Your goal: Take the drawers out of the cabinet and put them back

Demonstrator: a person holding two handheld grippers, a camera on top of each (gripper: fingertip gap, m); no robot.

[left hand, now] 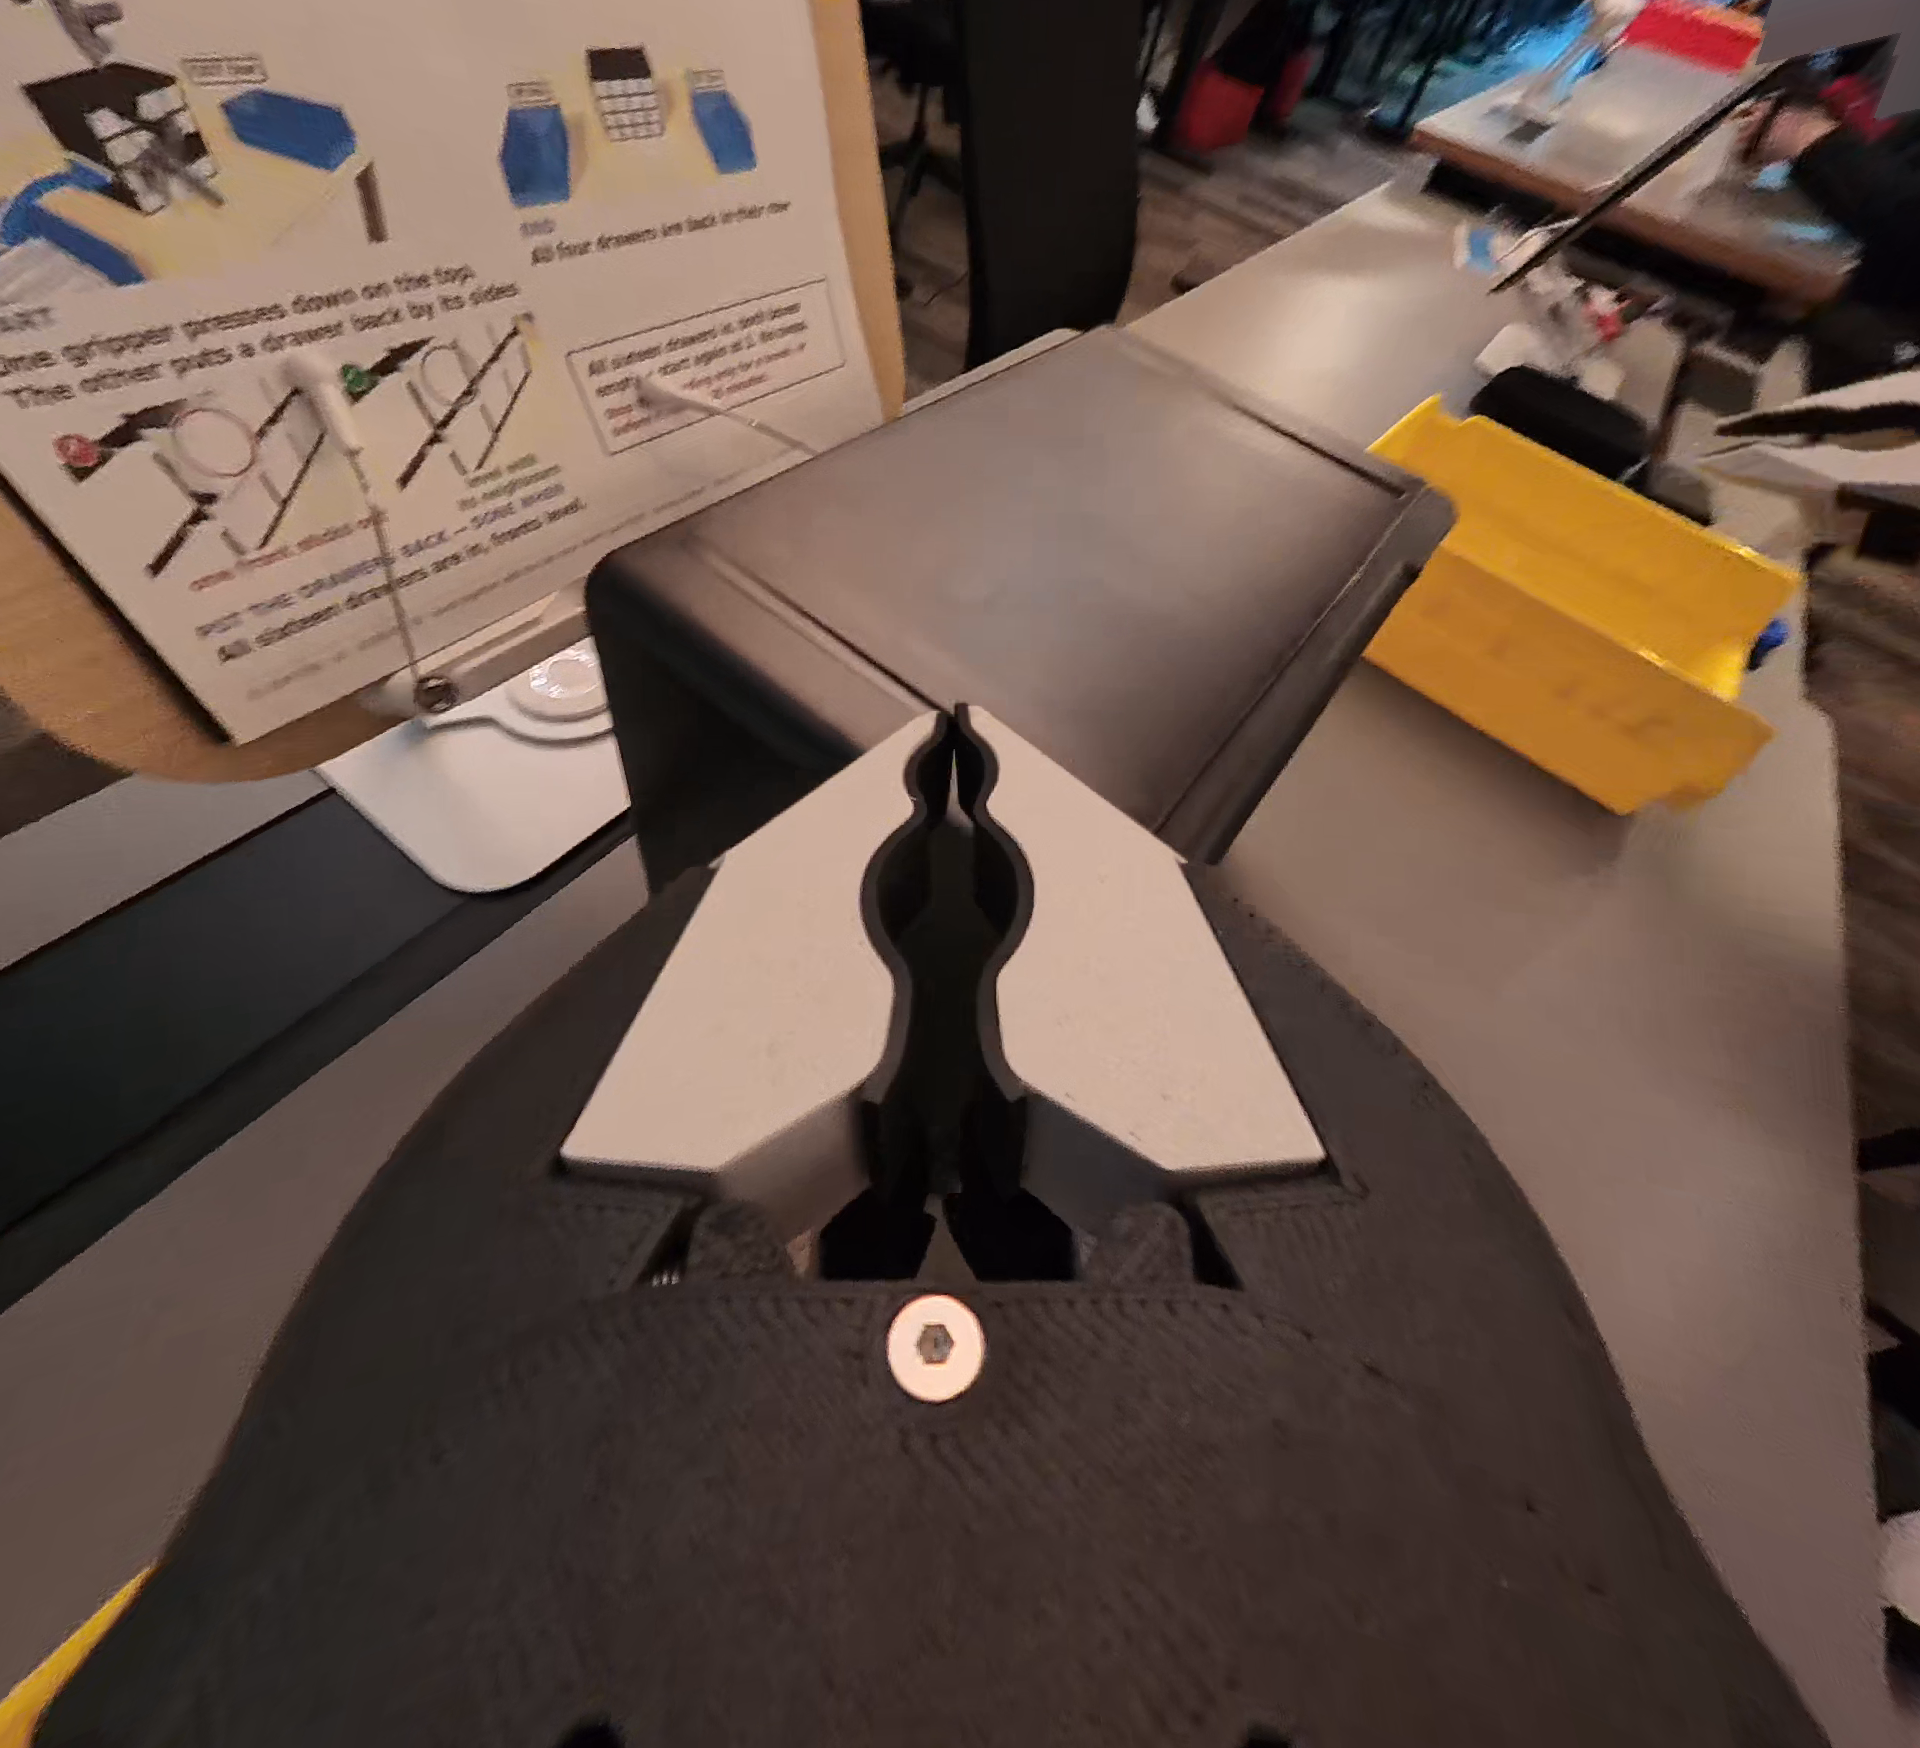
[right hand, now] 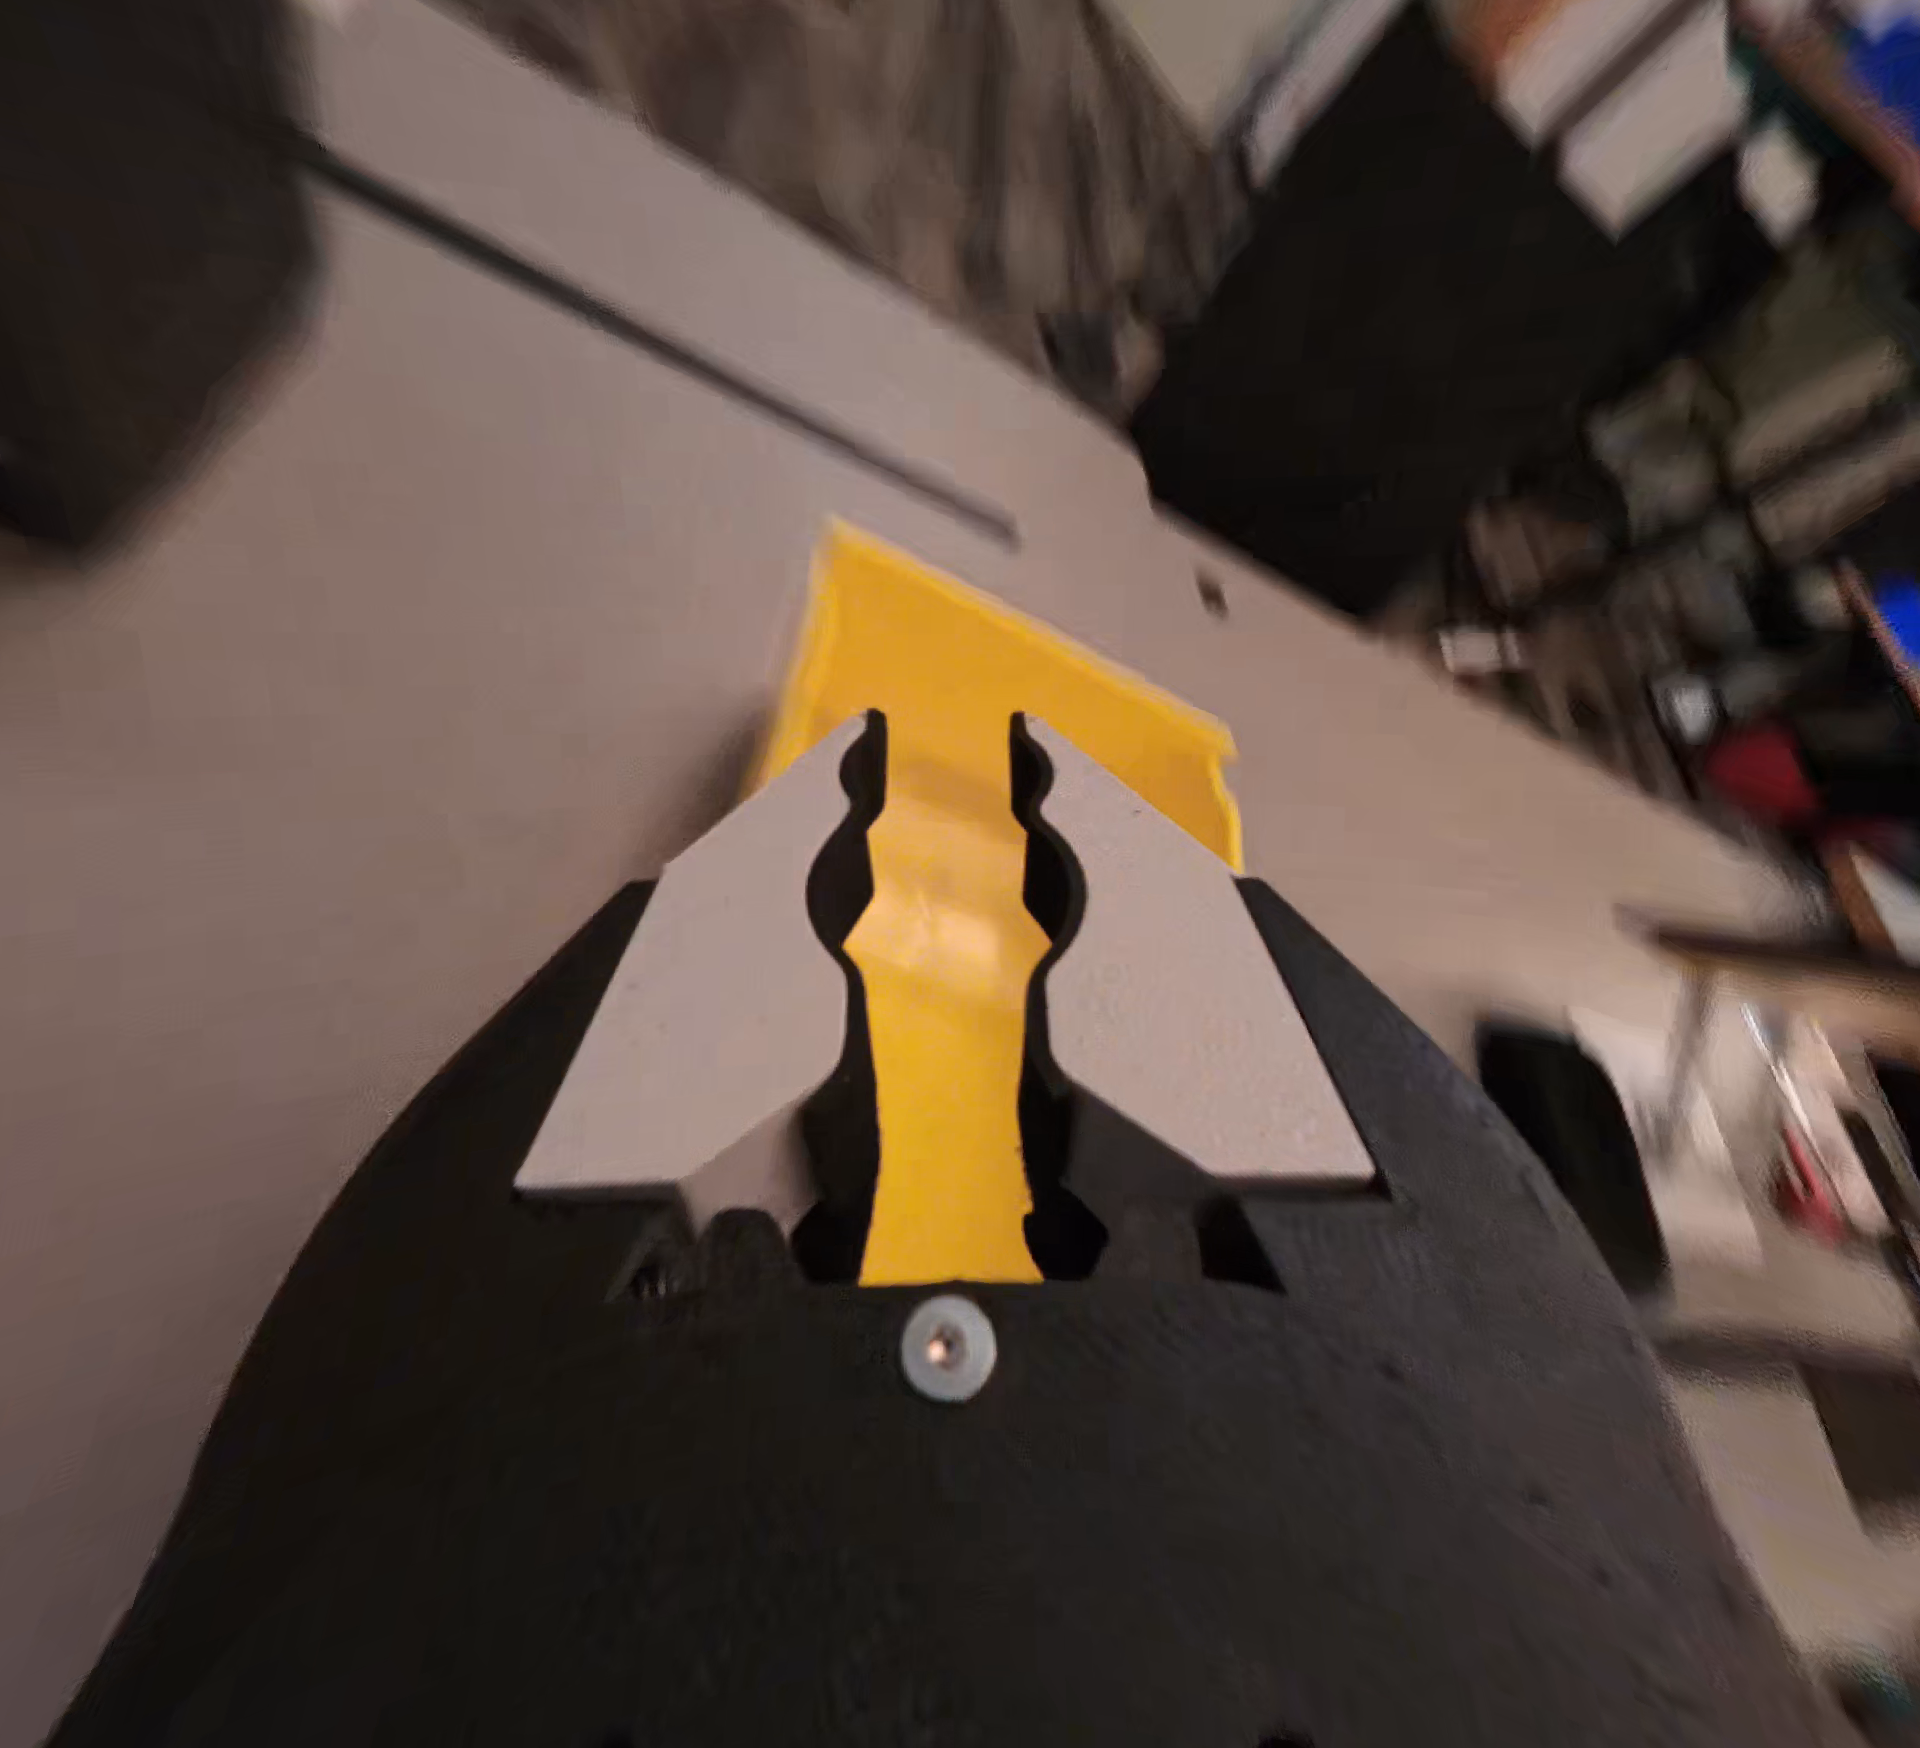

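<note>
In the left wrist view my left gripper (left hand: 954, 724) is shut and empty, its tips together over the near edge of the black cabinet (left hand: 1039, 535). I see the cabinet's flat top from above and behind; its drawer fronts are hidden. In the blurred right wrist view my right gripper (right hand: 945, 722) has its jaws a narrow gap apart. A yellow drawer-like piece (right hand: 997, 659) fills that gap and spreads wider past the tips, above the grey table (right hand: 416, 659). The pads seem closed on it.
A yellow bin (left hand: 1558, 618) lies on the table right of the cabinet. An instruction board (left hand: 416, 244) on a stand rises at the left behind it. Other tables, chairs and clutter fill the room beyond. The gap from one gripper's tips to the other's is roughly 50 cm.
</note>
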